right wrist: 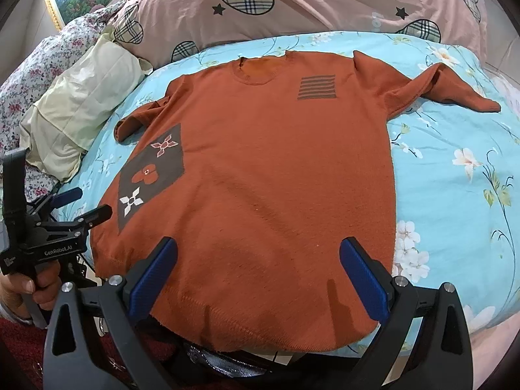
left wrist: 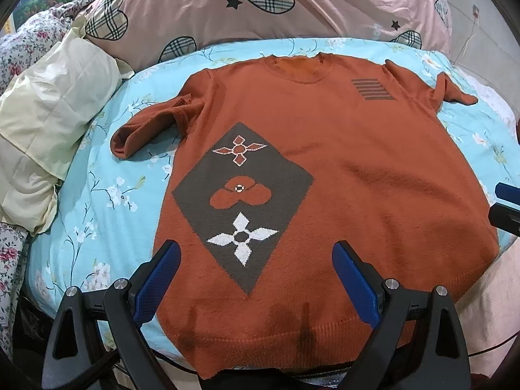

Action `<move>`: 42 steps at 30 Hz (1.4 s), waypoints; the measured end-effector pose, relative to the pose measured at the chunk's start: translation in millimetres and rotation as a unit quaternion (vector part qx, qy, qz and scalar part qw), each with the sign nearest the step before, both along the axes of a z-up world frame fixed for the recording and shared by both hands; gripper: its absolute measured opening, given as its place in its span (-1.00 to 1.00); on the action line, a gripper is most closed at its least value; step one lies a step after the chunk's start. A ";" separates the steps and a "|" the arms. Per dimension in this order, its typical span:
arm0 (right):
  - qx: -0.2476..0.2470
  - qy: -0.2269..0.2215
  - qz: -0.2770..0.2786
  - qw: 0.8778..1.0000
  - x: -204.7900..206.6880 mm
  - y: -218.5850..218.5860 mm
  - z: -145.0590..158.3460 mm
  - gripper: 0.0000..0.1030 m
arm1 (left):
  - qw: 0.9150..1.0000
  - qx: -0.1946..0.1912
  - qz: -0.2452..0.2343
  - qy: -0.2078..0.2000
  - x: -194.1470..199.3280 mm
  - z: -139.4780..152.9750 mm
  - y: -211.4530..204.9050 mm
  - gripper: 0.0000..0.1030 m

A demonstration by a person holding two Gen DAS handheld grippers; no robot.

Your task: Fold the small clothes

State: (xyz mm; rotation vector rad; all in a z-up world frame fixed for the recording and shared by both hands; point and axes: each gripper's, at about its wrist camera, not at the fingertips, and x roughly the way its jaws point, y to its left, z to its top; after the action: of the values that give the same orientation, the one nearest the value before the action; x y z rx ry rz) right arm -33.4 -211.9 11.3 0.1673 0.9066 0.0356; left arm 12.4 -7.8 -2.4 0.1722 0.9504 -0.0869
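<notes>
Both sets of jaws stand wide and hold nothing: the left gripper (left wrist: 256, 273) and the right gripper (right wrist: 258, 268) hang above the near hem of the orange sweater (left wrist: 341, 169), low in the frame, probably lined up to take its bottom corners. It lies flat and face up across the middle of the blue flowered sheet (right wrist: 455, 178), sleeves out to either side, ready for a first fold. Beyond its collar, along the top of the frame, sits a pink quilt (left wrist: 292, 16), with a cream pillow (left wrist: 55, 104) at the left.
</notes>
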 end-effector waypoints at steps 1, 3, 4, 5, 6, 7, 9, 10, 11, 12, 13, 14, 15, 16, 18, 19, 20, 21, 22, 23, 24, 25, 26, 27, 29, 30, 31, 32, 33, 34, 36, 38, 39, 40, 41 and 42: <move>0.002 0.003 -0.002 1.000 0.3 -1.8 -0.7 0.94 | 1.000 0.001 0.000 0.001 1.2 -1.0 -0.3 0.85; 0.007 0.003 -0.009 1.000 1.5 -6.6 -1.4 0.94 | 1.000 -0.002 -0.001 0.022 4.0 -3.4 0.1 0.87; 0.004 0.000 -0.013 1.000 2.2 -9.5 -1.4 0.94 | 1.000 -0.004 -0.002 0.022 5.1 -4.3 0.2 0.87; 0.004 0.000 -0.018 1.000 3.2 -13.0 -1.5 0.94 | 1.000 -0.005 -0.001 0.024 6.8 -5.4 0.3 0.87; 0.002 -0.004 -0.022 1.000 4.0 -15.8 -0.9 0.94 | 1.000 -0.006 -0.001 0.024 8.0 -6.5 -0.1 0.87; 0.002 -0.007 -0.027 1.000 4.9 -19.8 -0.3 0.94 | 1.000 -0.008 -0.002 0.029 9.4 -7.4 -0.6 0.88; 0.002 -0.017 -0.035 0.999 5.9 -28.6 1.4 0.94 | 0.999 -0.010 -0.002 0.032 13.6 -9.5 -1.1 0.88; 0.008 -0.020 -0.042 0.999 7.3 -34.6 2.0 0.94 | 1.000 -0.008 -0.001 0.028 14.8 -10.3 -1.3 0.88; 0.012 -0.021 -0.046 0.999 8.7 -39.5 2.4 0.94 | 1.000 -0.005 -0.001 0.027 16.7 -11.3 -1.7 0.88; 0.015 -0.025 -0.051 0.998 9.9 -44.5 3.4 0.94 | 1.000 -0.004 0.000 0.030 19.0 -12.2 -2.0 0.88; 0.021 -0.027 -0.057 0.998 12.2 -51.0 4.0 0.94 | 1.000 0.000 0.000 0.029 20.8 -13.0 -2.2 0.88; 0.020 -0.029 -0.060 0.998 13.6 -55.8 5.3 0.94 | 1.000 0.000 0.001 0.030 23.5 -14.2 -2.4 0.88; 0.019 -0.029 -0.065 0.997 15.7 -60.7 6.8 0.94 | 1.000 0.007 0.001 0.029 25.8 -15.2 -2.6 0.88; 0.018 -0.030 -0.070 0.997 18.5 -67.3 8.7 0.94 | 1.000 0.006 0.002 0.031 27.6 -16.0 -2.4 0.88; 0.016 -0.031 -0.082 0.996 24.0 -80.2 11.7 0.94 | 0.999 0.008 0.003 0.032 32.0 -17.7 -2.5 0.88; 0.018 -0.031 -0.087 0.996 26.7 -84.7 12.6 0.93 | 0.999 0.007 0.003 0.035 33.6 -18.6 -2.8 0.88; 0.017 -0.036 -0.095 0.995 29.4 -93.1 14.4 0.93 | 0.999 0.009 0.004 0.036 35.3 -19.7 -3.0 0.88; 0.014 -0.039 -0.106 0.993 33.2 -105.0 16.6 0.93 | 0.999 0.008 0.004 0.038 37.6 -21.0 -3.4 0.88; 0.011 -0.040 -0.117 0.992 35.8 -114.8 19.1 0.92 | 0.999 0.006 0.004 0.040 40.2 -22.4 -3.8 0.88; 0.016 -0.041 -0.127 0.991 39.7 -125.7 20.4 0.87 | 0.999 0.006 0.004 0.043 42.5 -24.0 -4.5 0.88; 0.022 -0.044 -0.138 0.989 43.6 -138.4 22.4 0.83 | 0.999 0.007 0.003 0.047 45.4 -26.3 -5.3 0.88; 0.033 -0.047 -0.155 0.986 49.5 -156.6 24.8 0.75 | 0.999 0.011 0.003 0.050 47.7 -28.1 -5.7 0.88; 0.041 -0.050 -0.171 0.983 54.8 -173.7 27.4 0.70 | 0.999 0.008 0.003 0.051 49.6 -29.4 -6.2 0.88; 0.051 -0.053 -0.185 0.980 60.6 -189.7 28.8 0.68 | 0.999 0.008 0.003 0.054 52.4 -31.2 -7.0 0.88; 0.060 -0.061 -0.226 0.970 73.5 -230.3 35.2 0.60 | 0.998 0.006 0.003 0.057 56.7 -34.1 -8.2 0.88; 0.063 -0.061 -0.246 0.965 79.7 -246.3 36.2 0.59 | 0.998 0.006 0.003 0.060 59.8 -36.0 -9.2 0.88; 0.071 -0.066 -0.267 0.959 87.0 -267.9 37.4 0.57 | 0.998 -0.001 0.003 0.060 61.8 -37.3 -9.5 0.88; 0.078 -0.066 -0.284 0.953 93.7 -283.8 36.8 0.54 | 0.998 -0.002 0.002 0.062 64.2 -38.5 -10.1 0.88; 0.085 -0.063 -0.305 0.947 101.3 -301.6 34.9 0.52 | 0.998 -0.002 0.002 0.064 66.6 -39.9 -11.0 0.88; 0.098 -0.063 -0.327 0.938 108.7 -323.4 33.6 0.49 | 0.998 -0.003 0.001 0.066 68.8 -41.2 -11.9 0.88; 0.113 -0.064 -0.355 0.926 120.4 -352.6 30.7 0.48 | 0.998 -0.004 0.001 0.069 73.9 -44.4 -14.0 0.88; 0.124 -0.060 -0.381 0.914 136.0 -381.2 24.4 0.47 | 0.997 0.000 0.001 0.074 77.7 -48.1 -16.7 0.88; 0.130 -0.057 -0.390 0.910 142.0 -390.7 21.2 0.47 | 0.997 0.001 0.001 0.079 80.6 -50.9 -18.2 0.88; 0.138 -0.052 -0.400 0.905 151.6 -404.1 16.2 0.46 | 0.997 0.003 0.001 0.082 82.6 -53.1 -19.4 0.89; 0.142 -0.049 -0.406 0.902 157.9 -412.1 12.7 0.45 | 0.996 0.006 0.001 0.084 84.8 -55.1 -20.3 0.88; 0.144 -0.044 -0.413 0.898 163.1 -420.8 9.9 0.45 | 0.996 0.007 0.000 0.089 87.7 -58.0 -22.2 0.88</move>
State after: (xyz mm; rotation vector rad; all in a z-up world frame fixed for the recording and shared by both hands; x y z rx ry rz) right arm 129.7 -632.7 21.3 0.8119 0.6763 -0.6124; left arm 100.1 -30.0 -60.4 0.1799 1.1284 -0.0973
